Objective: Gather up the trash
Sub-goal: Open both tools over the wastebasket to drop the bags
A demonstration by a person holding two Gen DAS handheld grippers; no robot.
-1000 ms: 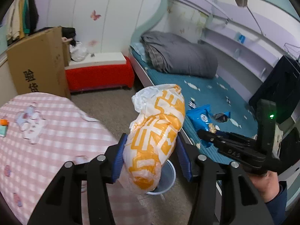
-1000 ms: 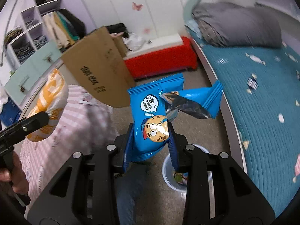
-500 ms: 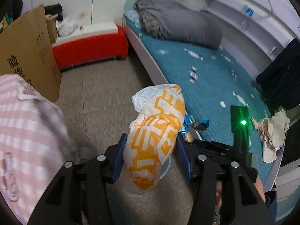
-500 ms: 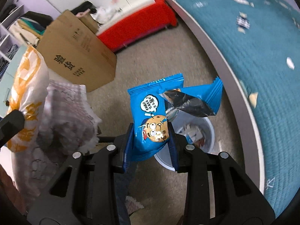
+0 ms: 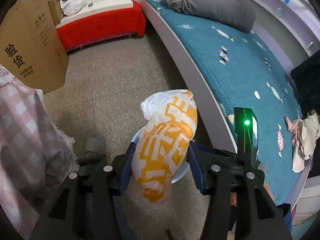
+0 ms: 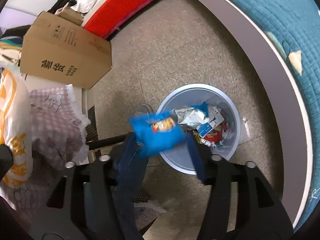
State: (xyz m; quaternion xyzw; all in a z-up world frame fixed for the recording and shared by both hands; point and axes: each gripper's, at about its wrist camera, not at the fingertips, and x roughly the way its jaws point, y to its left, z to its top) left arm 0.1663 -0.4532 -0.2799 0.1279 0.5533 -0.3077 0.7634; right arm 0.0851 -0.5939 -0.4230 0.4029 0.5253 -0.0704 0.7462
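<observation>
The left gripper (image 5: 160, 164) is clamping its 2 fingers on an orange-and-white bag (image 5: 168, 140), which is sticking up ahead of them over the pale blue bin (image 5: 183, 175). The right gripper (image 6: 160, 148) is standing with its jaws spread wide, and a blurred blue cookie wrapper (image 6: 158, 132) is lying loose between their tips, just above the trash bin (image 6: 235, 120) rim.

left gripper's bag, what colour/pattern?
White bag with bold orange block print; clearest in the left wrist view.
</observation>
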